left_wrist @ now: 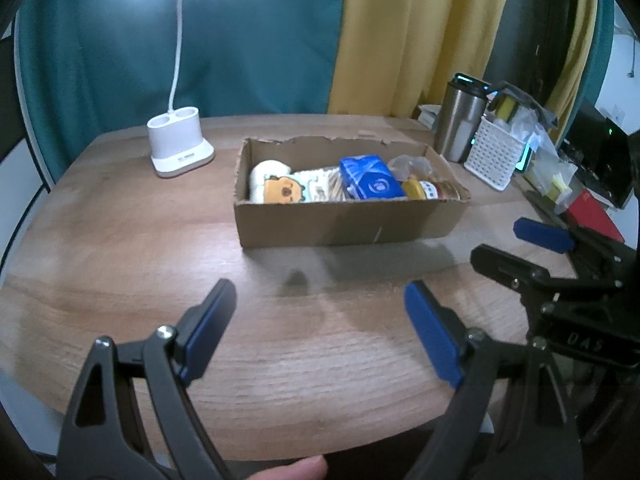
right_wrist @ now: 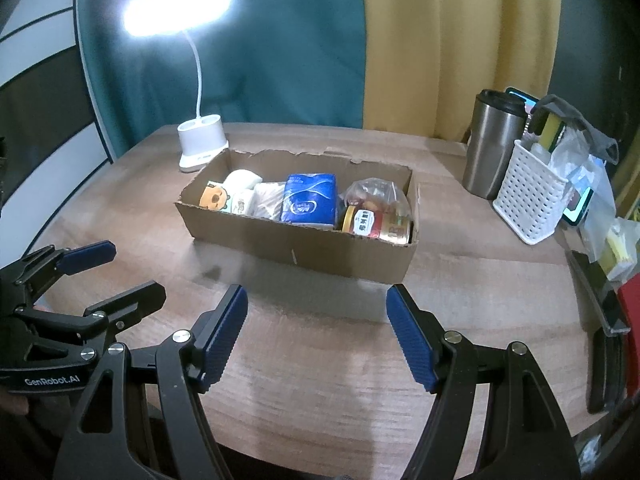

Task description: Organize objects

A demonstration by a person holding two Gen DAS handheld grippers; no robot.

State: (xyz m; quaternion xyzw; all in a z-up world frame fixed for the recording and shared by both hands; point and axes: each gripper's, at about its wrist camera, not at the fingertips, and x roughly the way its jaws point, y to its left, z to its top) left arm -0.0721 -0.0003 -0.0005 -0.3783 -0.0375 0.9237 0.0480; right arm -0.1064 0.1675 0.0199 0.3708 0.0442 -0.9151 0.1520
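An open cardboard box [left_wrist: 344, 220] [right_wrist: 304, 246] stands on the wooden table. It holds a white roll [left_wrist: 269, 172], a cartoon-print pack [left_wrist: 286, 192] [right_wrist: 216, 199], a blue tissue pack [left_wrist: 370, 178] [right_wrist: 310, 200], a clear bag [right_wrist: 376, 192] and jars with yellow lids [left_wrist: 424, 191] [right_wrist: 376, 224]. My left gripper [left_wrist: 320, 328] is open and empty, near the table's front edge, short of the box. My right gripper [right_wrist: 316, 332] is open and empty, also in front of the box. Each gripper shows at the edge of the other's view.
A lit white desk lamp [left_wrist: 180, 148] [right_wrist: 202, 146] stands behind the box at left. A steel tumbler [left_wrist: 460, 120] [right_wrist: 494, 144] and a white perforated basket [left_wrist: 496, 156] [right_wrist: 532, 196] full of items stand at right. A red box [left_wrist: 594, 216] and clutter line the right edge.
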